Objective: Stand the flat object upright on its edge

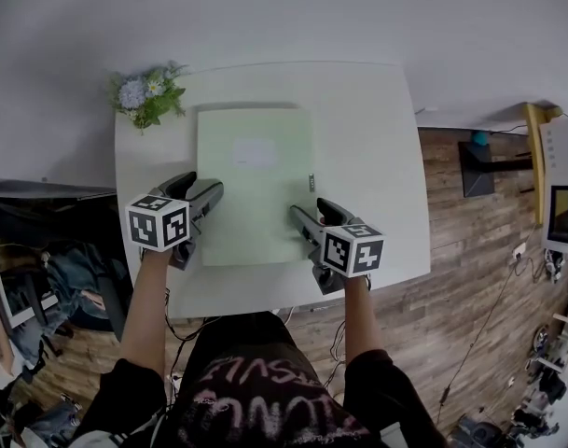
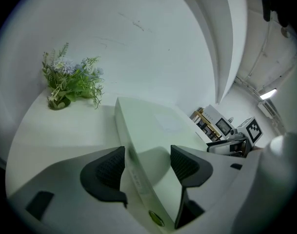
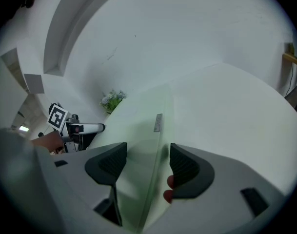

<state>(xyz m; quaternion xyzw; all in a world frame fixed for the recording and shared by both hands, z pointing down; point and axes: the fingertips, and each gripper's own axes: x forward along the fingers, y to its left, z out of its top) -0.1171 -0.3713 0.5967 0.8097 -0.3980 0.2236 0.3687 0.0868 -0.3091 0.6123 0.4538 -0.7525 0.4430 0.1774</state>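
Head view: flat object point(image 1: 256, 180) lengthwise away (lying flat)

In the head view, hidden beneath the bodies of the left gripper point(image 1: 201, 188) and right gripper point(image 1: 311, 210): the inner pad faces, plus the strips of the flat pale-green object point(image 1: 256, 194) at its 8 and 4 o'clock edges. Too faint to read: the pale label point(image 1: 255, 152) toward its 12 o'clock end; too small to identify: the grey tab point(image 1: 311, 182) on its 3 o'clock edge. Cut off at 6 o'clock in both gripper views: the object's near end; half concealed behind one pad in the right gripper view: a small red patch point(image 3: 169, 189), unidentifiable.
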